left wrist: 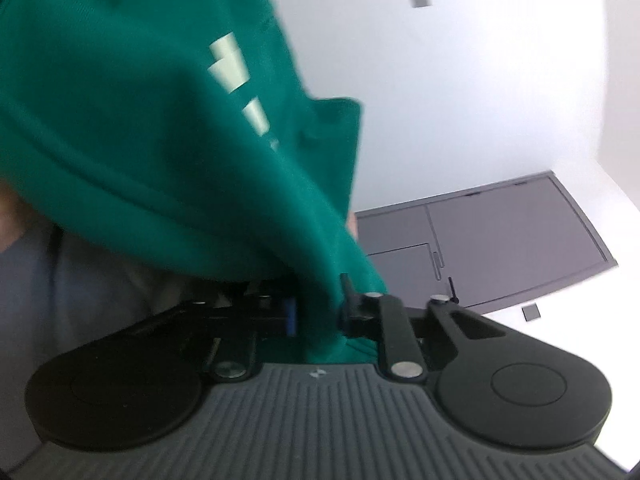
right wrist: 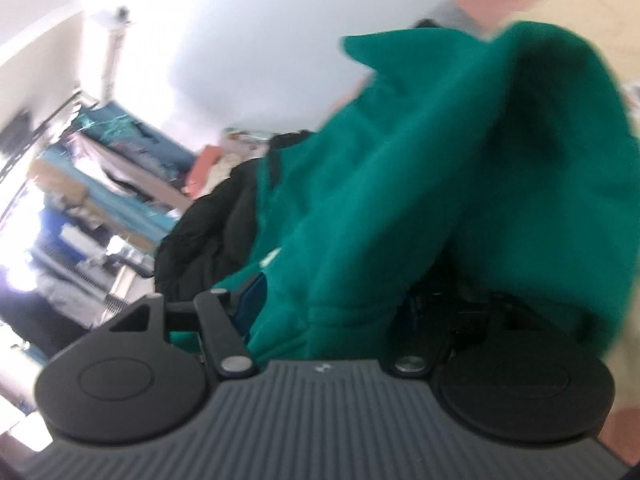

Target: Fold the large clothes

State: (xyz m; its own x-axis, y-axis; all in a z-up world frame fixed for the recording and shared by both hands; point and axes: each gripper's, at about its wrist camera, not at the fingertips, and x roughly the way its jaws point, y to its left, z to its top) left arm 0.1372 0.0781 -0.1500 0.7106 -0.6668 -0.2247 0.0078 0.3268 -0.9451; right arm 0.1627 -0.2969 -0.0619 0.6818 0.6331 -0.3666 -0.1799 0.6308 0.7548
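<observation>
Both views are brightly lit, with the white wall (left wrist: pixel 460 100) washed out nearly to glare. The right wrist view is heavily motion-blurred: the green garment (right wrist: pixel 420 200) and the cluttered shelves (right wrist: pixel 80 208) smear, and a window-like patch at far left blows out. Fisheye curvature bends the edges. Deep shadow sits within the garment's folds.

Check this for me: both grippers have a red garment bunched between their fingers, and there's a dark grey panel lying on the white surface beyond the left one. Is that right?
Not quite: the garment is green, not red, as both wrist views show. The rest holds: it is bunched between the fingers of the left gripper and the right gripper, and the left wrist view shows the dark grey panel on the white surface.
</observation>
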